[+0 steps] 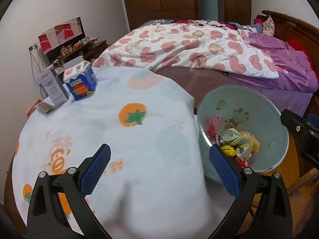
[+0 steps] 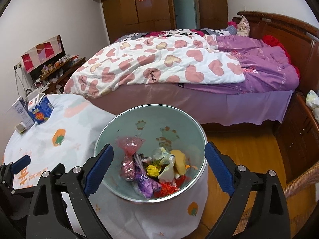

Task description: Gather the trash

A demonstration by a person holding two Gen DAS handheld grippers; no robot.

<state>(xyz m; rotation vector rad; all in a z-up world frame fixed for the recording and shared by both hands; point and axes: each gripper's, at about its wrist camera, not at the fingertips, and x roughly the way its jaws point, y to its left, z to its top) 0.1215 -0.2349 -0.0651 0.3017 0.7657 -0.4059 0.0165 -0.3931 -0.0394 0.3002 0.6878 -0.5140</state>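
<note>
A pale green trash bin with frog prints stands beside the cloth-covered table. It holds crumpled trash: a pink cellophane wrapper, a purple wrapper, a yellow paper ball and a white plastic bag. My right gripper hangs open above the bin's mouth, with nothing between its blue pads. My left gripper is open over the tablecloth, also empty. The bin lies to its right. One of the left gripper's fingertips shows at the left edge of the right wrist view.
A blue box, a grey carton and a small pack stand at the table's far left. A bed with a heart-print quilt lies behind the bin. Wooden floor and a wicker chair are to the right.
</note>
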